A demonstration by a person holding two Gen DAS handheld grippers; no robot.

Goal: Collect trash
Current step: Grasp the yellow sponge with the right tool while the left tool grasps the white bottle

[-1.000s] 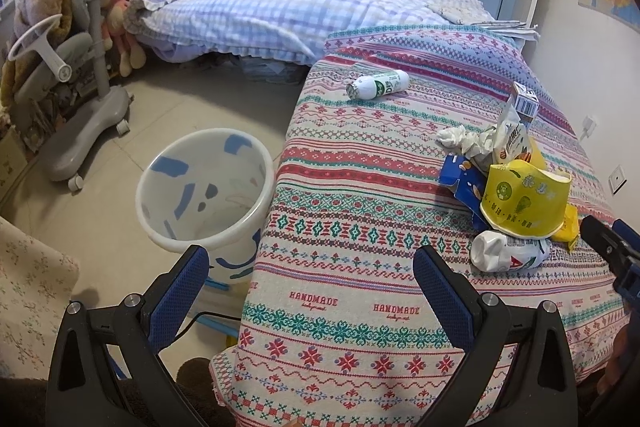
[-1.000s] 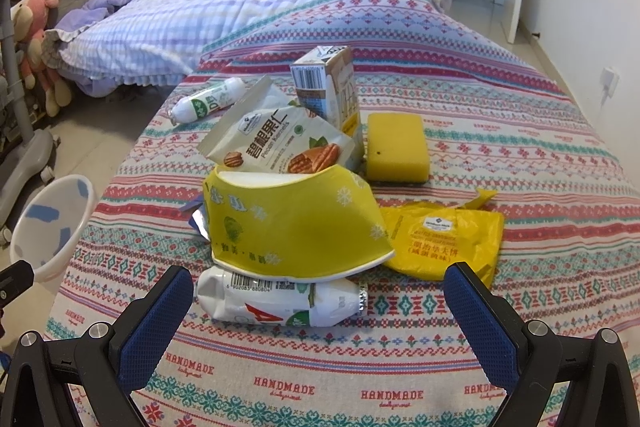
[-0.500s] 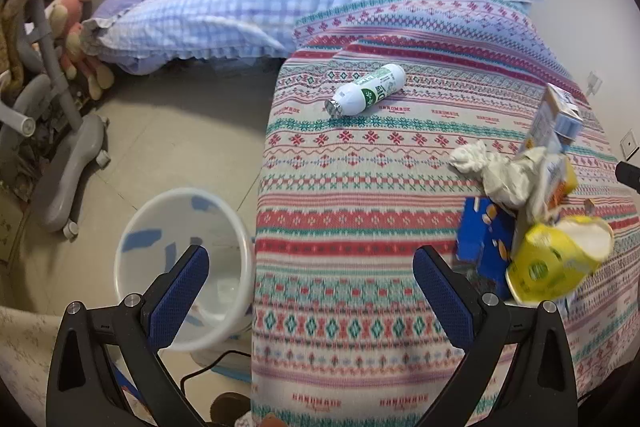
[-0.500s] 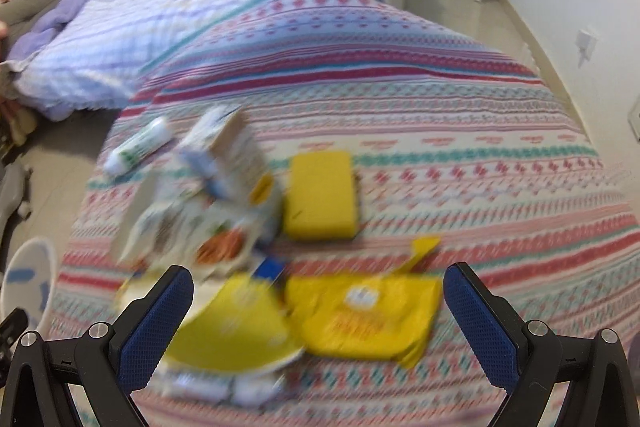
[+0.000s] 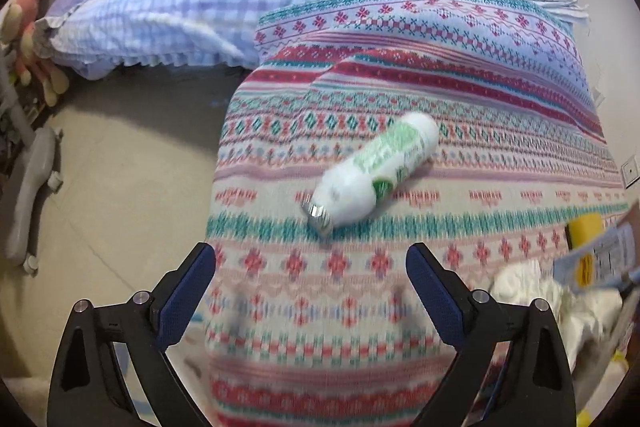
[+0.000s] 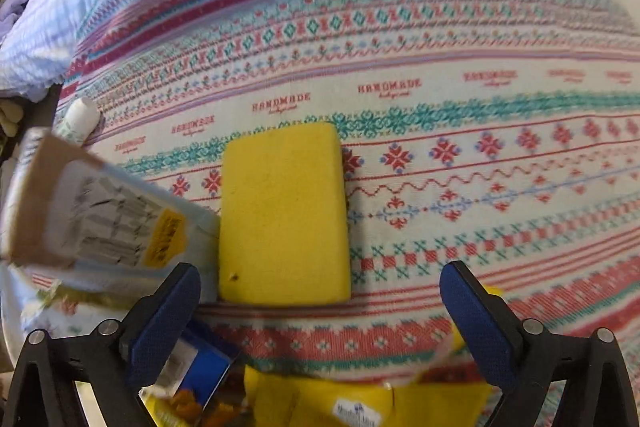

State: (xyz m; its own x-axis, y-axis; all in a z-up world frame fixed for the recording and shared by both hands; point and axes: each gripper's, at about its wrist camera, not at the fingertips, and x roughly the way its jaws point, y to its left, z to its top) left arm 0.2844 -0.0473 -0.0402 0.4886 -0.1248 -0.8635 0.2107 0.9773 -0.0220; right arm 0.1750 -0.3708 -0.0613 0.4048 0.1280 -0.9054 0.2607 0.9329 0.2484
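Both tongs are out over the patterned bench and nothing has been picked up yet. The left tongs are just starting to narrow, wide apart with only cloth between the pads; the bottle lies on its side just beyond them, cap end nearest, so it looks like the left hand's target. The right tongs stand released and empty, with the sponge lying flat just ahead of the gap between the pads. Beside it on the left leans a carton, with more wrappers below: a yellow packet at the bottom edge and a blue wrapper by the left pad. From the left view a crumpled tissue sits near the pile too. No bin shows in either view right now. My read: this is the very beginning, every piece of trash is still on the bench, and the whole collecting job remains.
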